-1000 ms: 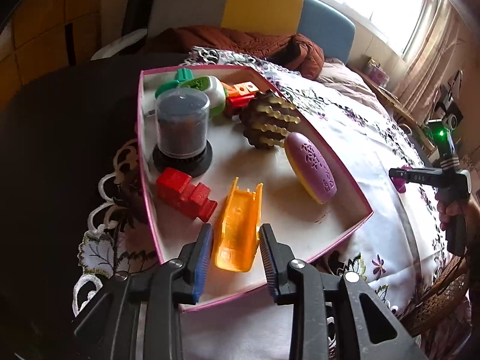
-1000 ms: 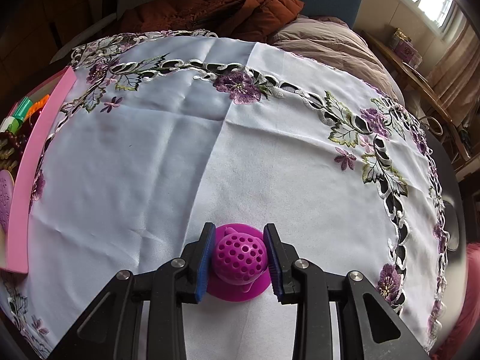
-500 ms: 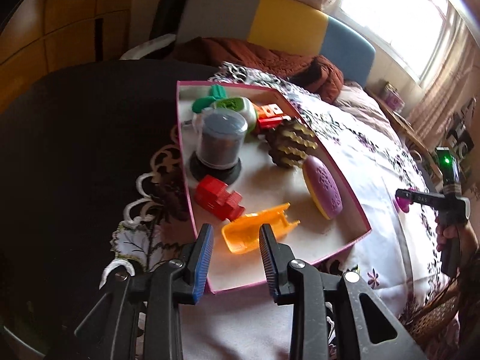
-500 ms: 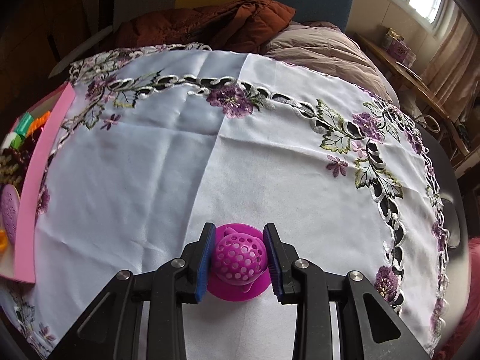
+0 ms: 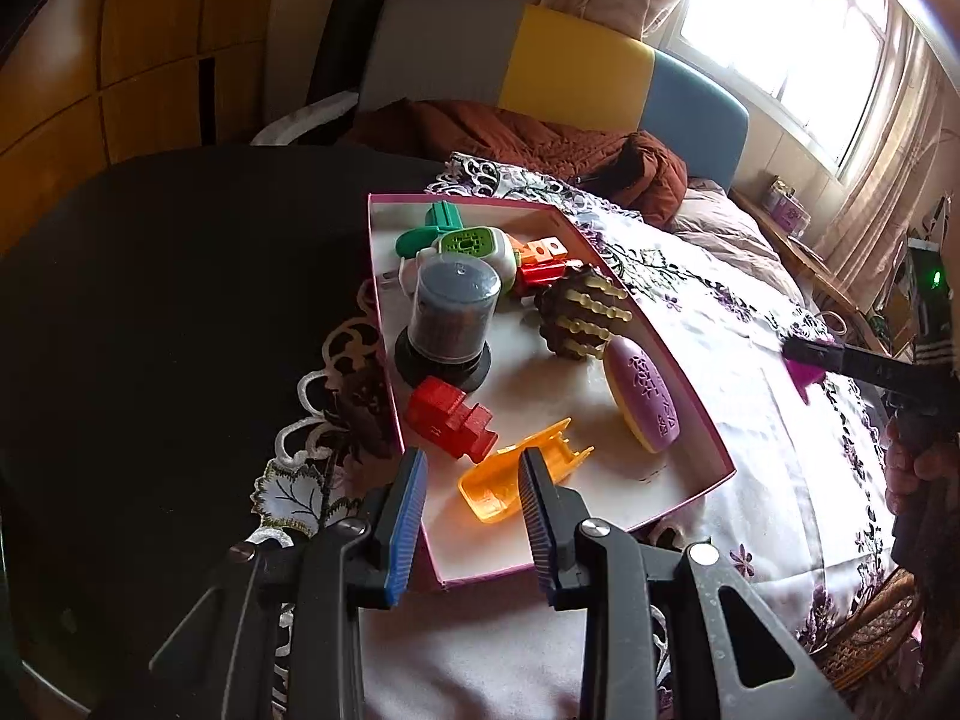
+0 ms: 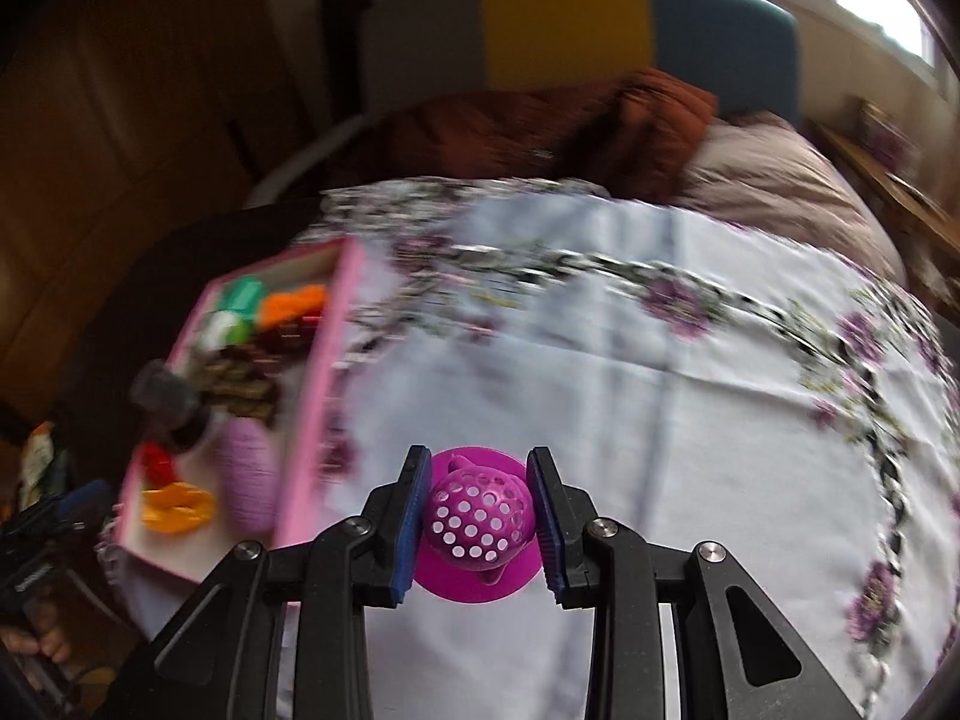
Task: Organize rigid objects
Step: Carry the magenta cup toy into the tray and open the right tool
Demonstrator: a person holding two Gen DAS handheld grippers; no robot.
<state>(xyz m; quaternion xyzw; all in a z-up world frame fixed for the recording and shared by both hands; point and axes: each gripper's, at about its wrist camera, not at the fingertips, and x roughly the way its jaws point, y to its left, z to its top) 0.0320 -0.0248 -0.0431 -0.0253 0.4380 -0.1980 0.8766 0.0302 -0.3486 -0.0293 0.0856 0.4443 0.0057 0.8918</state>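
White embroidered cloth [image 6: 600,396] covers the table, with a bed and a bright window beyond it.

The right gripper [image 6: 478,519] pinches a magenta strainer [image 6: 477,525], its blue pads pressed on either side of the perforated dome while the flat flange sticks out below and behind the pads. The strainer looks like thin moulded plastic: light, stiff and a little slick, so I judge it needs only a gentle squeeze. The dome is the sensible place to hold it, since its holes give the ribbed pads some bite and the flange would slip edge-on. In the left wrist view the same strainer [image 5: 807,369] shows as a magenta edge under the dark fingers, clear of the cloth. This gripper tilts steeply down, and the pink box [image 6: 312,396] lies ahead and to its left; the blur makes details of its contents hard to read from here.

The left gripper [image 5: 474,525] holds nothing; its jaws stand narrowly apart over the near corner of the box [image 5: 690,360]. Just ahead of it lie an orange tray [image 5: 510,480] and a red block [image 5: 450,417], with a purple oval [image 5: 645,396] ahead to its right. It too points steeply down.
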